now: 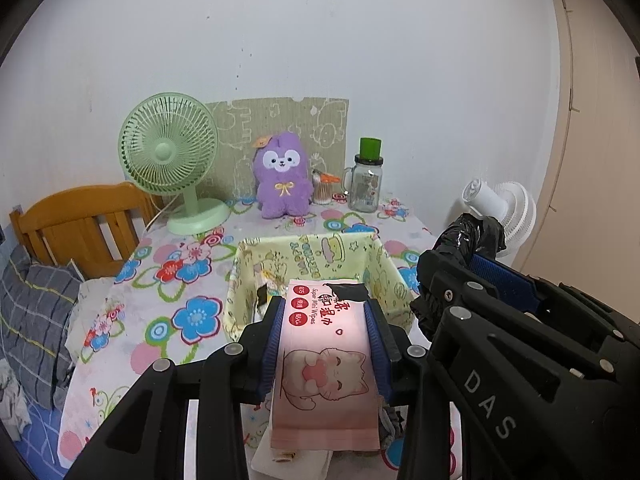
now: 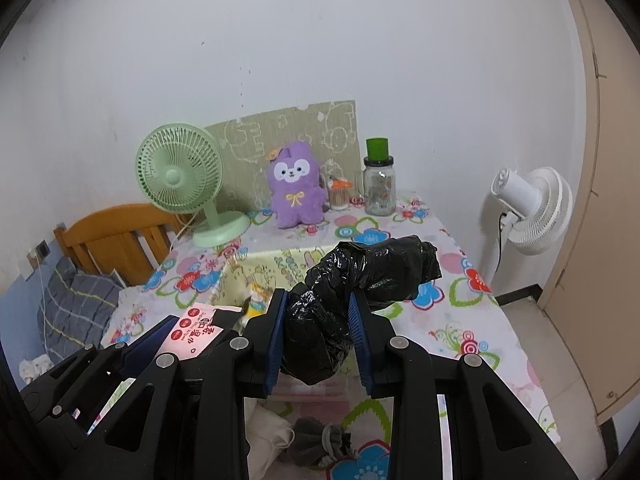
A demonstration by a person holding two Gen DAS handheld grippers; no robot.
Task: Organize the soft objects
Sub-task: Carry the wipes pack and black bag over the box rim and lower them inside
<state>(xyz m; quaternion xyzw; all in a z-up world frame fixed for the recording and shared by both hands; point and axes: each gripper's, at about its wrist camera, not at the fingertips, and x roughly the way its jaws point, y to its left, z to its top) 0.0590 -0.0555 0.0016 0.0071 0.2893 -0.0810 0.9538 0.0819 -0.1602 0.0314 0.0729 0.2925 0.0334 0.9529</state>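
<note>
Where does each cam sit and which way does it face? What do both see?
Left wrist view: on the left hand-held gripper, looking forward and down at the table; its pads clamp a pink wipes pack above the yellow fabric bin; the right hand-held gripper shows at right.
Right wrist view: on the right hand-held gripper, same heading; it clamps a black plastic bag roll; the left one shows lower left.
Shared: purple plush toy, green fan, glass jar, bin, both loads.

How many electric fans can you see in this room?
2: a green fan on the table's back left corner, and a white fan standing beside the table's right edge.
</note>
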